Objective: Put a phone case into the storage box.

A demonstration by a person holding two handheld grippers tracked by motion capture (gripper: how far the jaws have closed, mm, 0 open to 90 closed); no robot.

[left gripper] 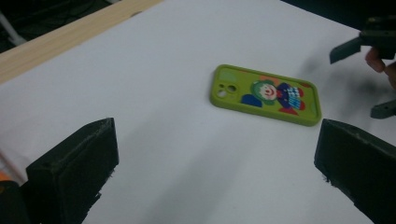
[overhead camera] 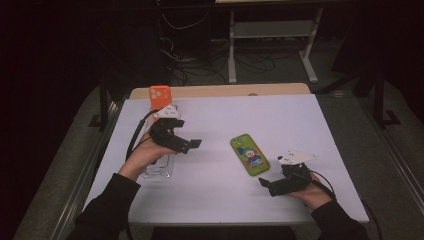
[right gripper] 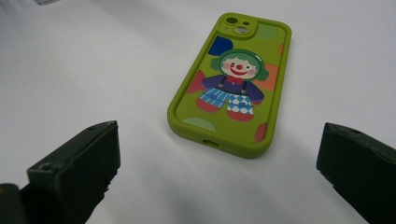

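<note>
A green phone case (overhead camera: pixel 249 155) with a clown picture lies flat on the white table top (overhead camera: pixel 225 120), right of centre. My right gripper (overhead camera: pixel 271 176) is just in front of its near end, open and empty. In the right gripper view the green phone case (right gripper: pixel 231 84) lies ahead between the wide-apart jaws of my right gripper (right gripper: pixel 219 128). My left gripper (overhead camera: pixel 186 133) hovers left of the case, also open. In the left gripper view the green phone case (left gripper: pixel 266 94) lies beyond my left gripper (left gripper: pixel 215 128), with the right gripper (left gripper: pixel 357 81) past it.
An orange phone case (overhead camera: pixel 160 94) sits at the far left of the white top. A clear phone case (overhead camera: pixel 161 169) lies under the left hand. A wooden strip (overhead camera: pixel 220 91) runs along the far edge, with desk legs and cables behind it.
</note>
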